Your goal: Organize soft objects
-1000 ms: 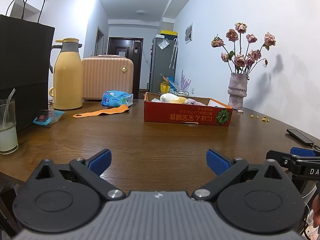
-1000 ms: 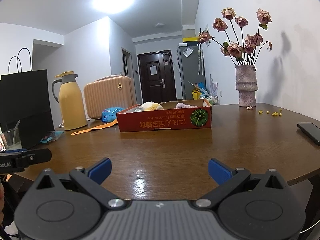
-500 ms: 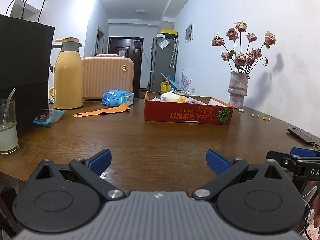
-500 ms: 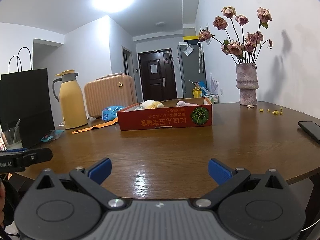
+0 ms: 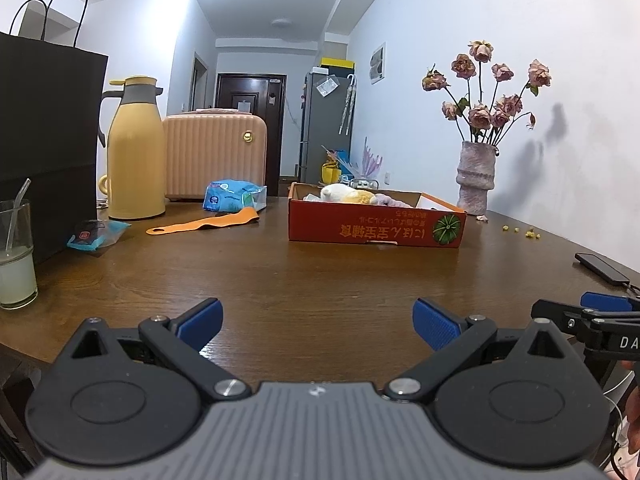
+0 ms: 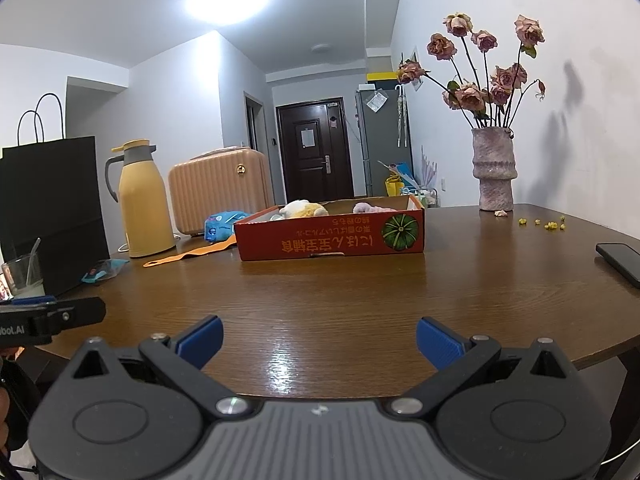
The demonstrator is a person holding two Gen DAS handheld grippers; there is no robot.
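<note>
Toys (image 6: 304,209) sit half-hidden behind the red box (image 6: 330,236) wall; both tools (image 5: 318,322) (image 6: 319,340) gape wide, empty.

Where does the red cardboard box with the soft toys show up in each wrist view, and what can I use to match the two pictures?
Left wrist: the red box sits right of centre at mid-height, far across the table from the open left tongs.
Right wrist: the box sits about centre, at mid-height, beyond the open right tongs.
Shared landmark: the vase of dried roses, right of the box in both.
</note>
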